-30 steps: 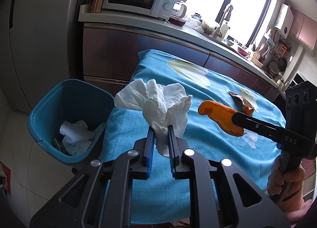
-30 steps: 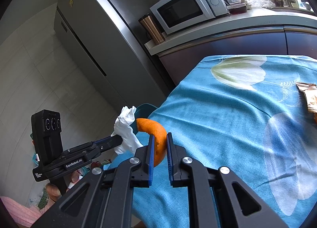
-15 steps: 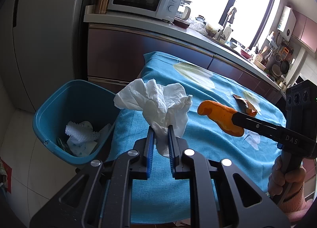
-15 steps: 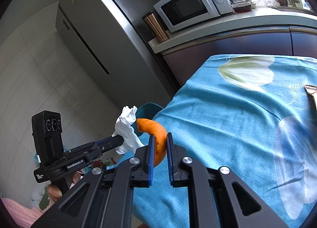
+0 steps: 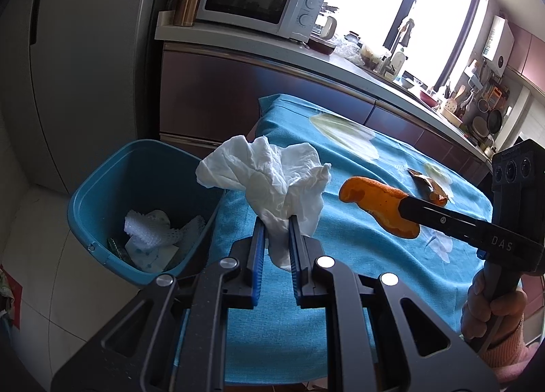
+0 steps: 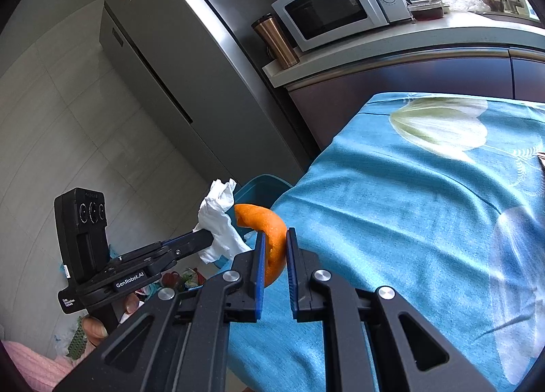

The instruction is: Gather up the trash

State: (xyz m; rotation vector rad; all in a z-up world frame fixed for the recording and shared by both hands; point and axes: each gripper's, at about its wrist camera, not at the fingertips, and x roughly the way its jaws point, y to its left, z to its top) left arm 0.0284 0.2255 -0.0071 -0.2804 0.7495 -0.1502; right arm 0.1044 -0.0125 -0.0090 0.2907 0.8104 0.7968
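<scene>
Left tongs point(image 5: 276, 225): clamped on crumpled tissue point(image 5: 272, 181), held over the bench point(image 5: 340, 255) edge beside the blue bin point(image 5: 102, 187). Right tongs point(image 6: 274, 238): clamped on orange peel point(image 6: 269, 232), above the bench. Risk: releasing short of the bin drops either piece on the floor.

Crumpled white paper tissue point(image 5: 272, 184); orange peel point(image 5: 378, 204), dimpled and matt; smooth teal plastic bin point(image 5: 102, 194); woven blue cloth point(image 6: 391, 208) on table; brushed steel fridge point(image 6: 177, 61); glossy white microwave point(image 5: 252, 0); matt black plastic grippers
</scene>
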